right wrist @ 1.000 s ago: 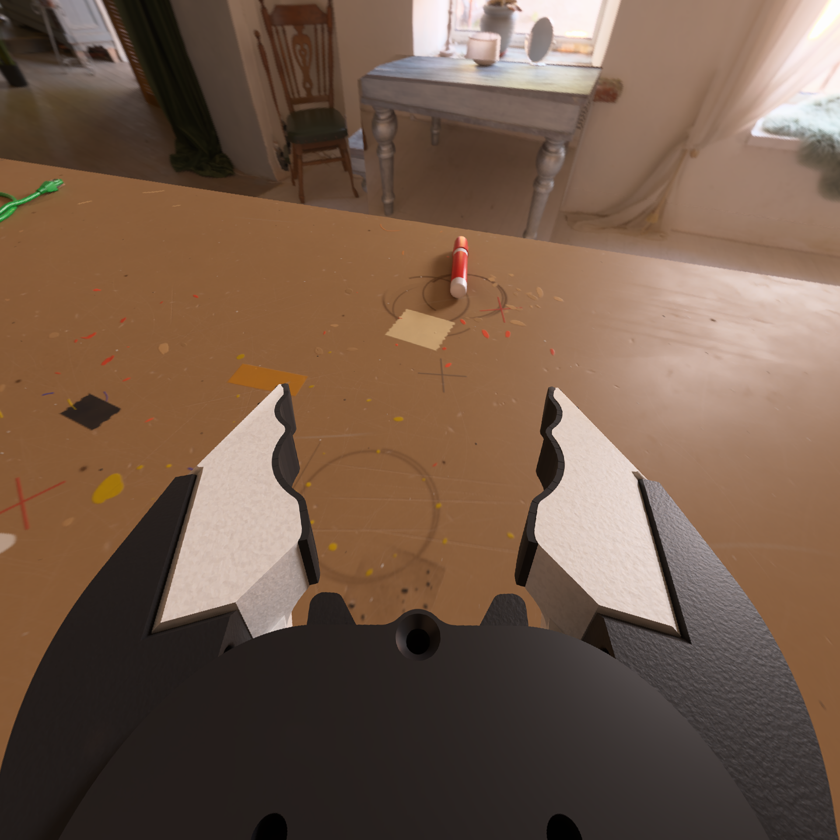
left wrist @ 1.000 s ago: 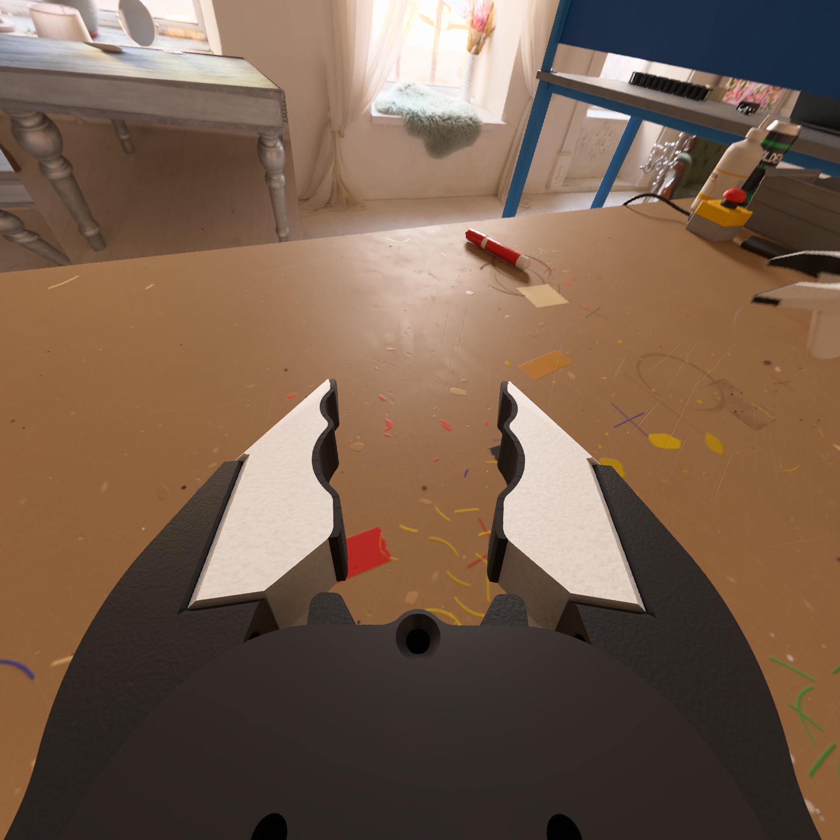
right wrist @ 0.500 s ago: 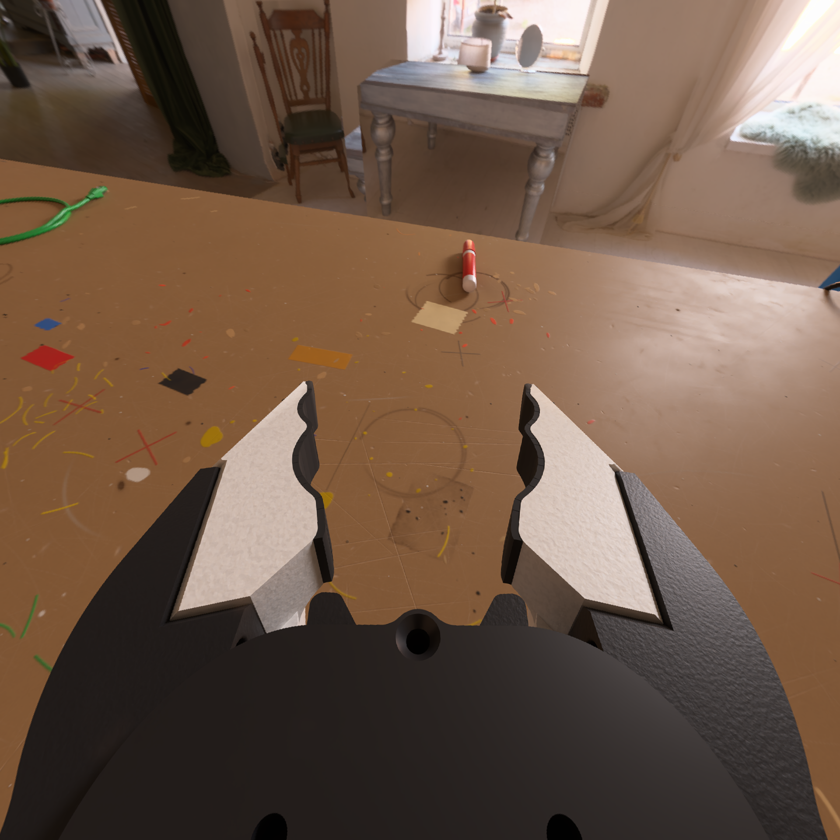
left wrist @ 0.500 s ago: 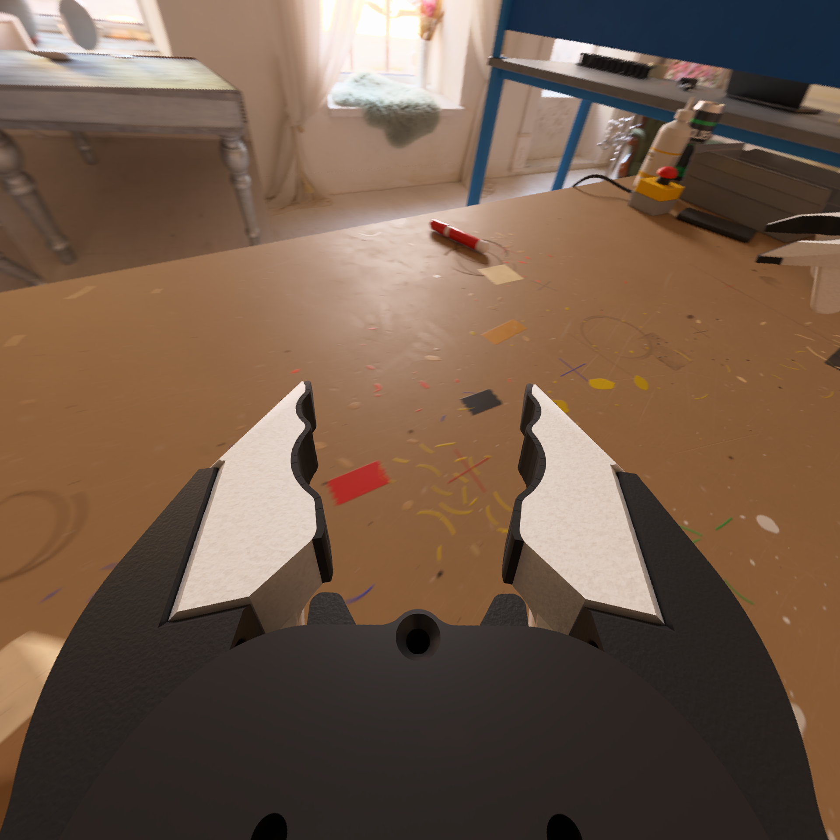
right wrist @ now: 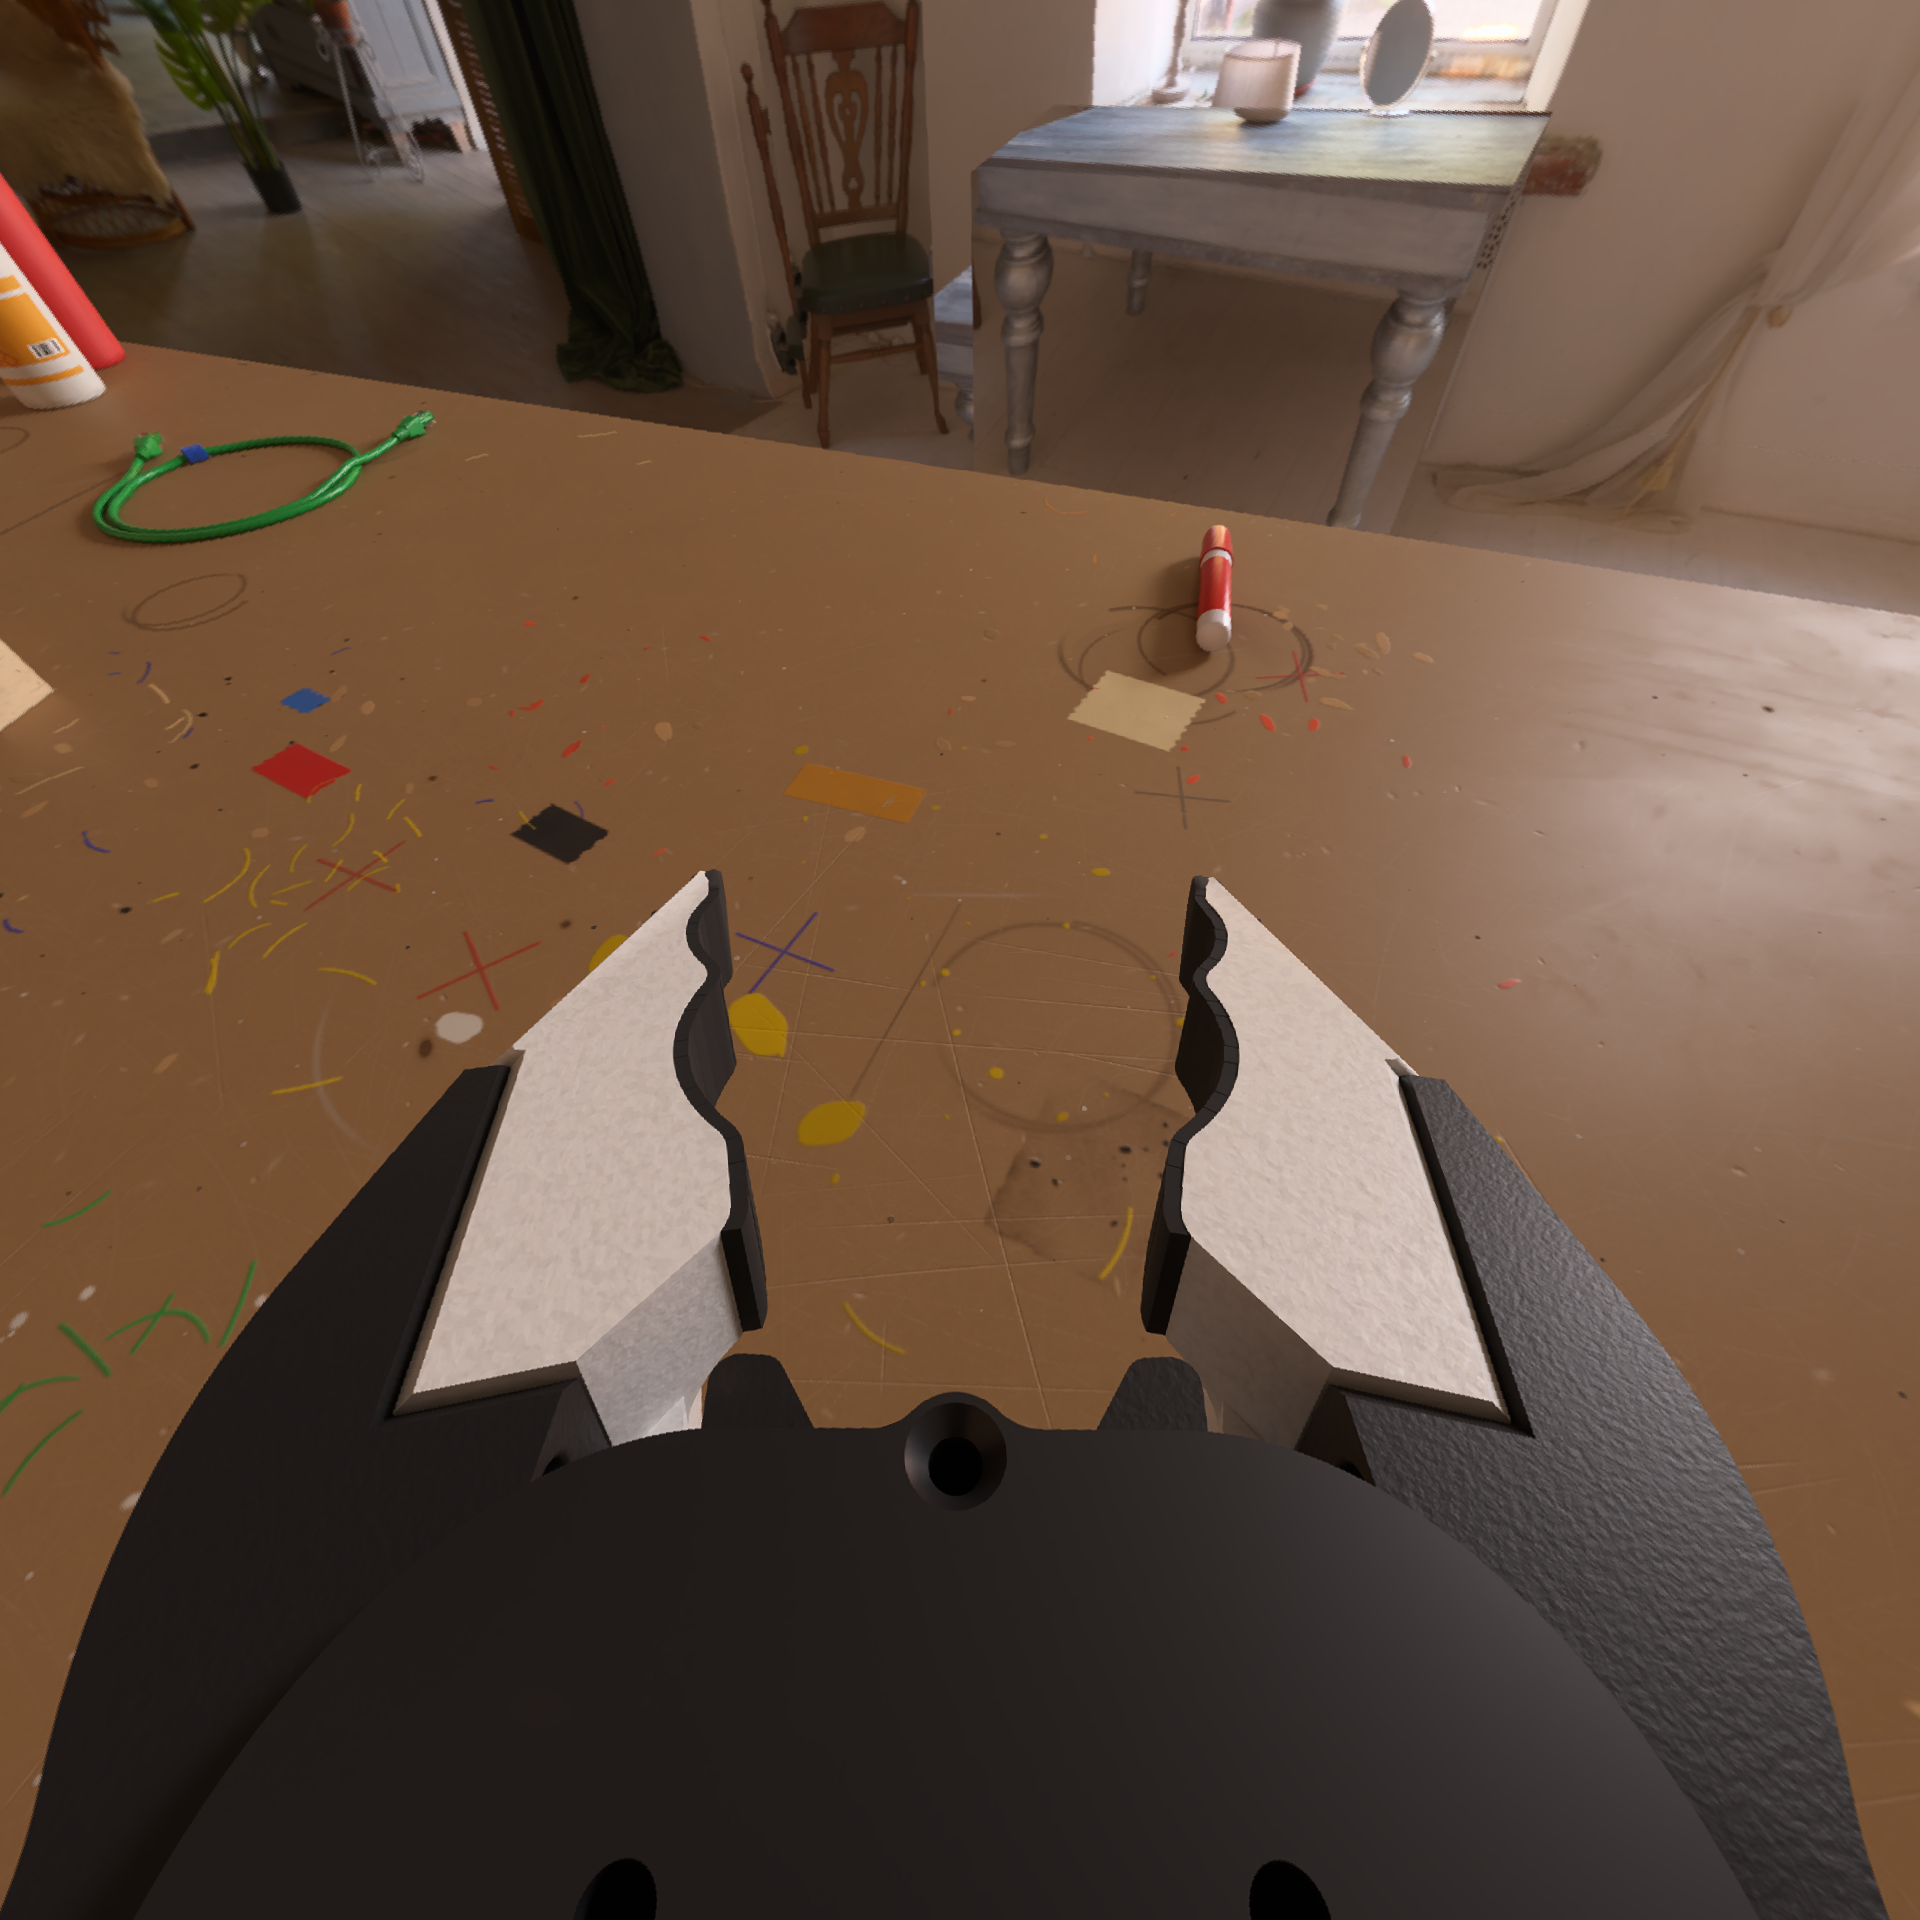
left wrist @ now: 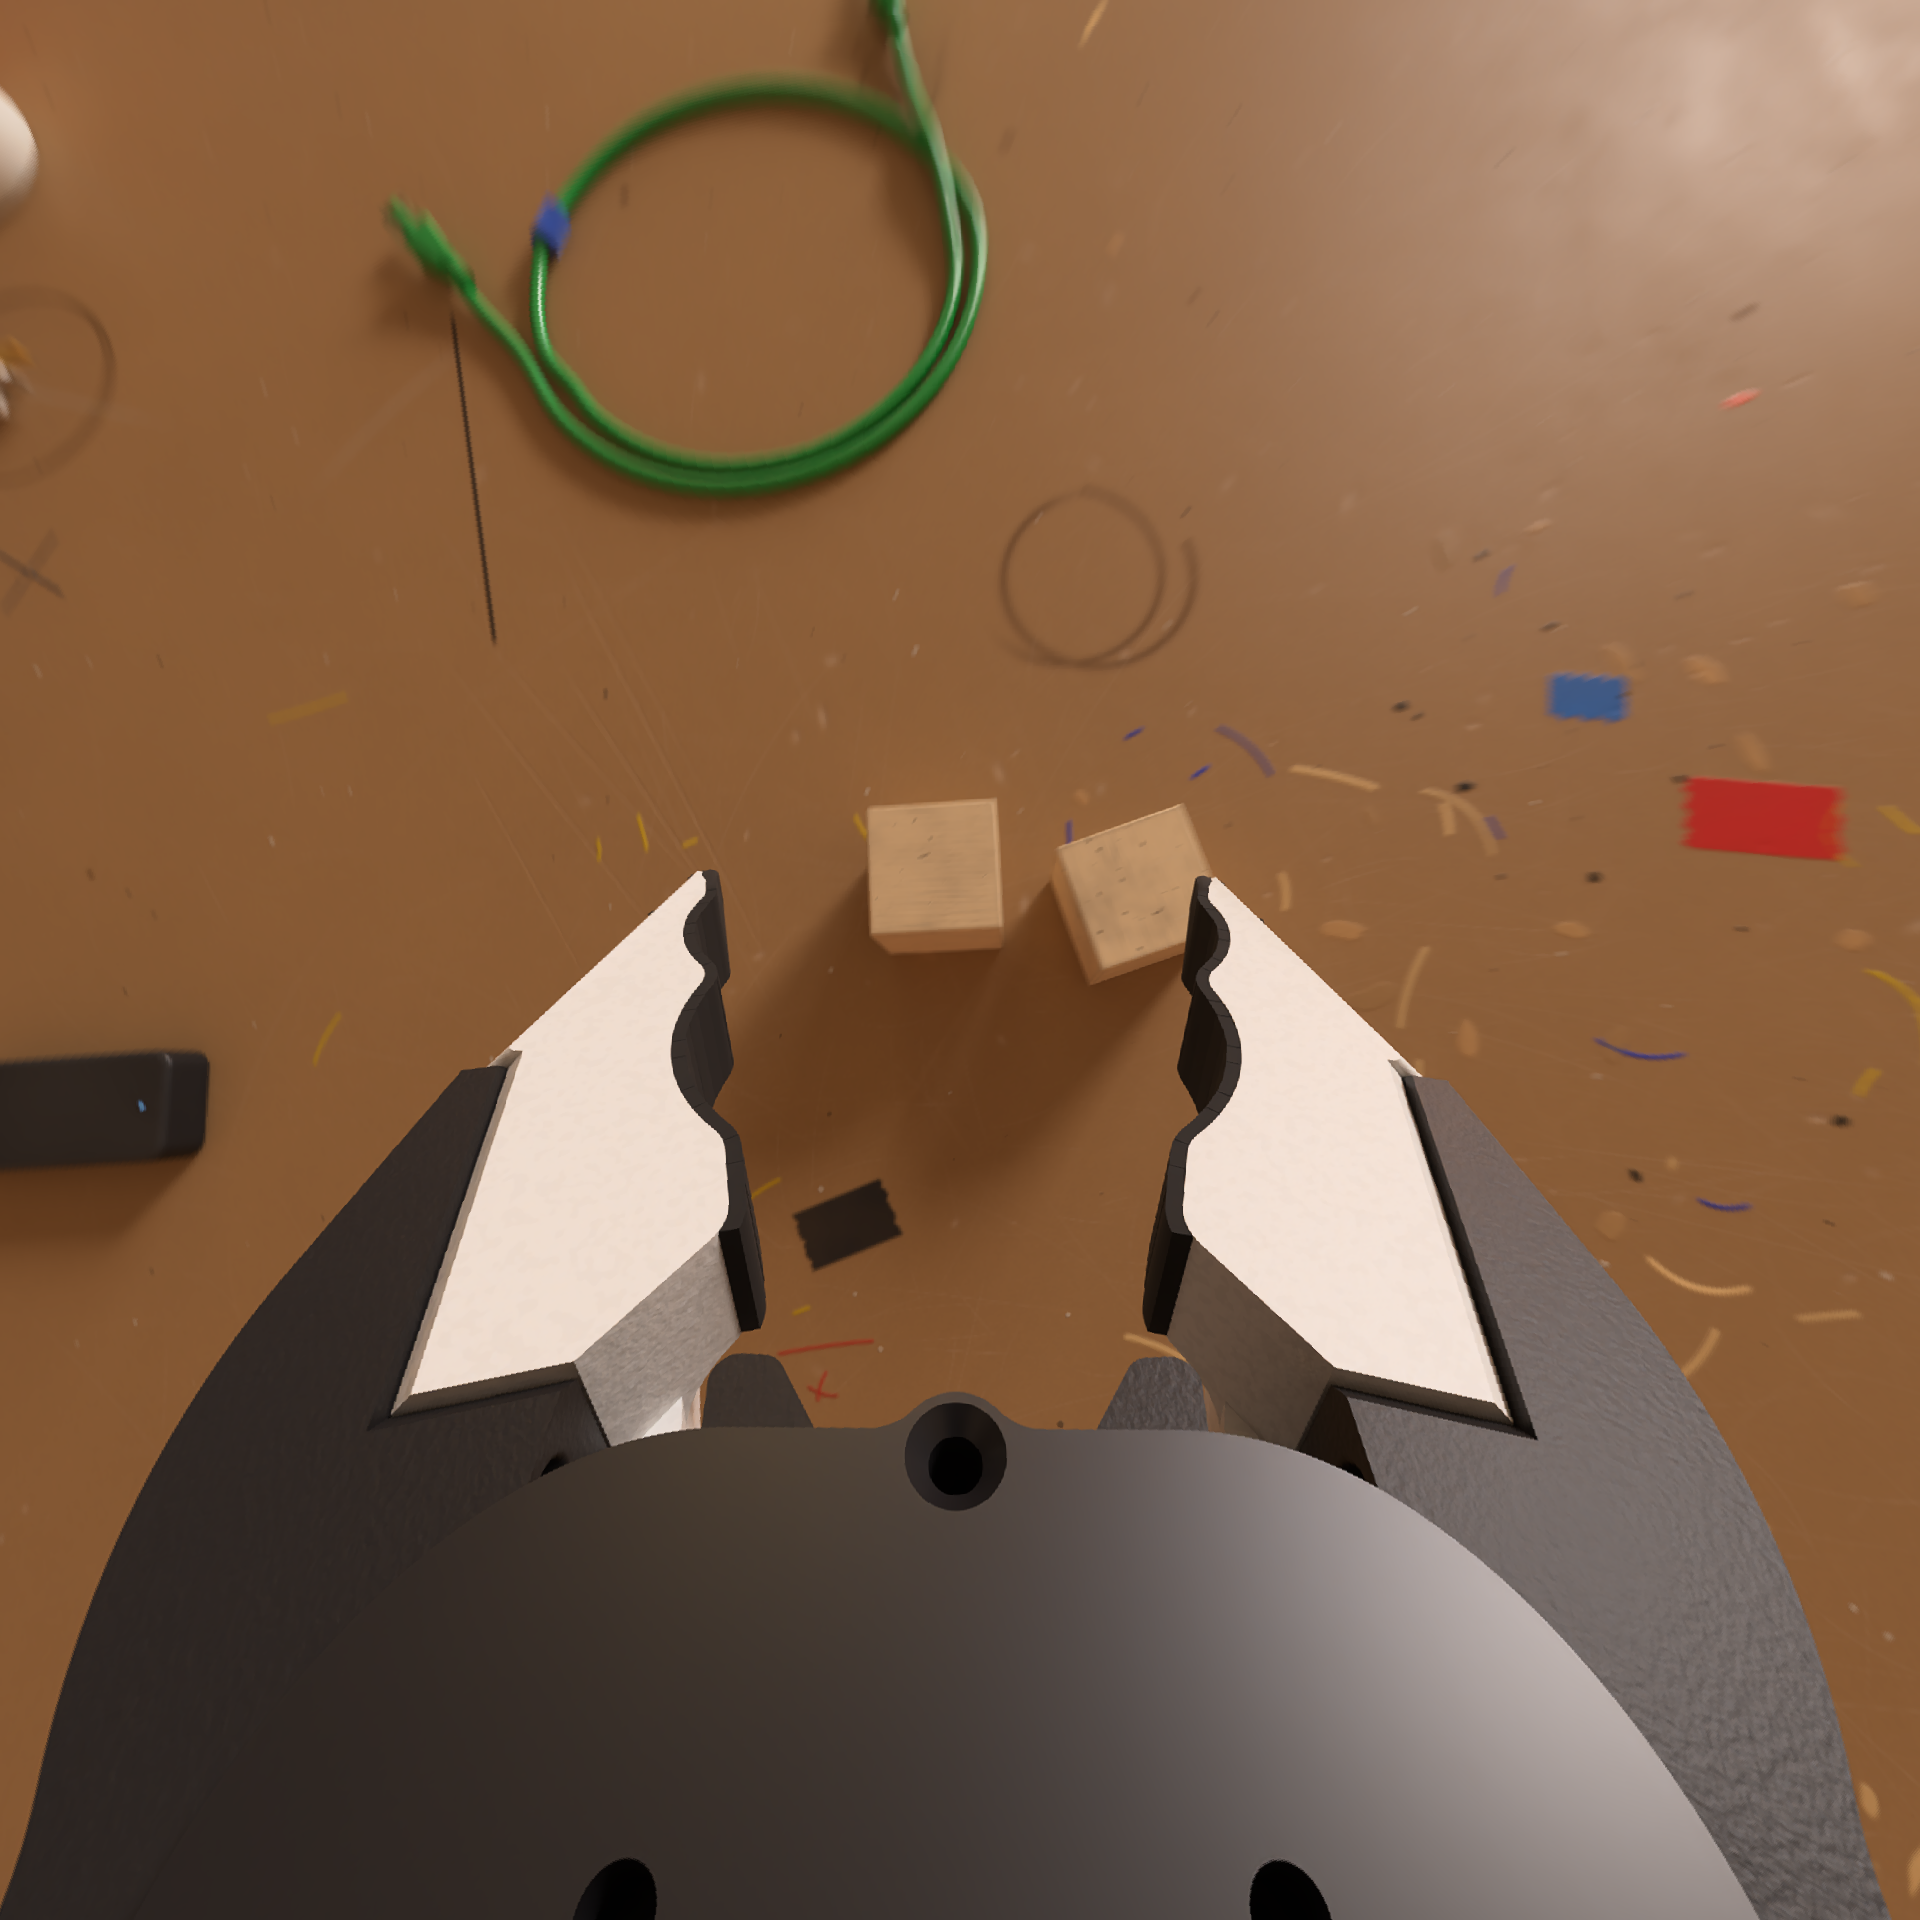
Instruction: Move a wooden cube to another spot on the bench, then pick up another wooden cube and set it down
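Two pale wooden cubes sit side by side on the brown bench in the left wrist view. The left cube is square to the view and the right cube is turned a little. My left gripper is open and empty above the bench, looking steeply down, with both cubes just beyond its fingertips. The right cube lies close to the right fingertip. My right gripper is open and empty over the bench. A pale corner at that view's left edge may be a cube.
A coiled green cable lies beyond the cubes. A black box lies at the left. A red marker lies near the bench's far edge. A white bottle and red tube stand at far left. Flat coloured patches mark the bench.
My left gripper has swung left and tilted down, so the cubes and green cable came into view. My right gripper has pulled back and turned slightly left. Both stay open.
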